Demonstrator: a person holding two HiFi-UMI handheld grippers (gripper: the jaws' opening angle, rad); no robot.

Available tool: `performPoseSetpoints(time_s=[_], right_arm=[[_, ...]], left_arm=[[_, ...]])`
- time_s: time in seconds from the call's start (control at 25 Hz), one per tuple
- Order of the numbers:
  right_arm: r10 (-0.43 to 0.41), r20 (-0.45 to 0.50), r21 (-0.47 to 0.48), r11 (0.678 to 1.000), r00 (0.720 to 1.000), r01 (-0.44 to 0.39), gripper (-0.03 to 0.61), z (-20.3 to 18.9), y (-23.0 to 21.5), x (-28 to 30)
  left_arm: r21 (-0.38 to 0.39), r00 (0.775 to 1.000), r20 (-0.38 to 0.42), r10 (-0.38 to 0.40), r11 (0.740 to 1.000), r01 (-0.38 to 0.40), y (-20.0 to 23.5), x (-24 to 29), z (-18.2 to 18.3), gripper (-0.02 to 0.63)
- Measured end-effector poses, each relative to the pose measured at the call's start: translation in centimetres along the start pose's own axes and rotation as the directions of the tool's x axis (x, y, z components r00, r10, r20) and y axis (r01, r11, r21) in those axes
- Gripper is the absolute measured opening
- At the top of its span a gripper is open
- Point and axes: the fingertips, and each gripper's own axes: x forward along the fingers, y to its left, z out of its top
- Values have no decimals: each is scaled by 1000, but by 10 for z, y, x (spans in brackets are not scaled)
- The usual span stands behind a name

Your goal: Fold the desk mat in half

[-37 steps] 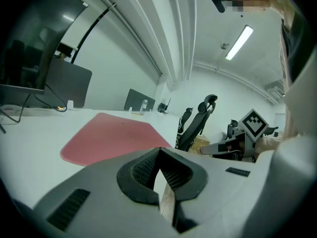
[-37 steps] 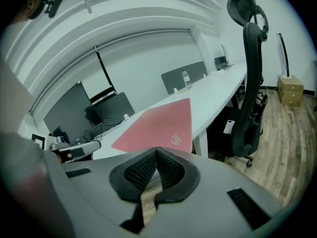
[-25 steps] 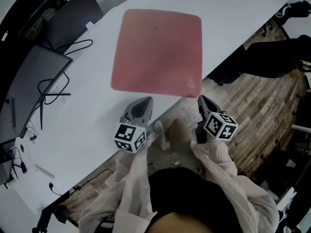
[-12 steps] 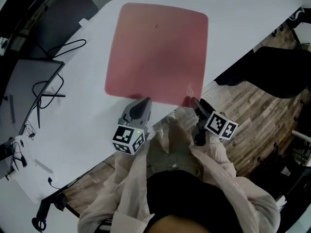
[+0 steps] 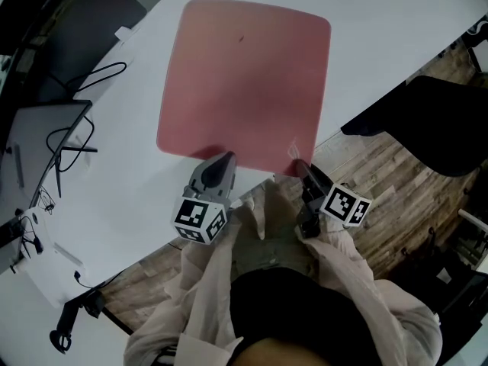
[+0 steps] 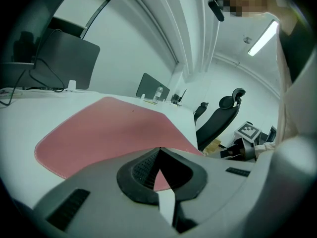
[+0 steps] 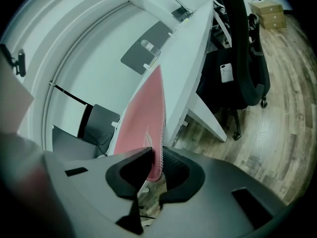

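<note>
**Right corner gripped, left side not yet – fold not started**

- Nearest: both grippers are held out from pale sleeves (image 5: 347, 280) at the counter's (image 5: 114, 181) near rim.
- Change over the last second: both have been brought up to the near edge of the desk mat (image 5: 244, 82). Before, the right one sat off to the side of the corner.
- Right gripper (image 5: 300, 168): the jaws have just been closing, and the mat's near right corner (image 7: 154, 155) is now pinched edge-on between the pads.
- Left gripper (image 5: 226, 158): the jaws are pressed together at the tips, over the near edge left of centre. Pink mat is seen past the tips, not between them, so no hold is judged there.
- Mat: spread flat and unfolded on the white counter, far edge untouched.
- Further out: cables (image 5: 72, 136) at the left and a black office chair (image 5: 442, 120) at the right, both clear of the mat.
- Meaning: one of the two grips needed is made. The left jaws would probably have to be opened and reclosed on the edge before any lift. If only the right corner is raised, a skewed fold is likely.
</note>
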Motion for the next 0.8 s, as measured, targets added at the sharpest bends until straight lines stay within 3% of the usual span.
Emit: performPoseSetpoints(time_s=[0.12,0.52,0.8], right_arm=[[-2,-2,-14,1000,1000,2,34,1,5,-4],[-96,79,-245,963,992,113,32,5,48,-12],[-80,146,-329,936,986,125,32,8,93,-10]], left_arm=[[3,1000,12,9,1000,-9,0,0,1,26],[0,998,62,-23,1000,23,22,-38,12,26],[5,994,104,-21,1000,21,55,-75,24,26]])
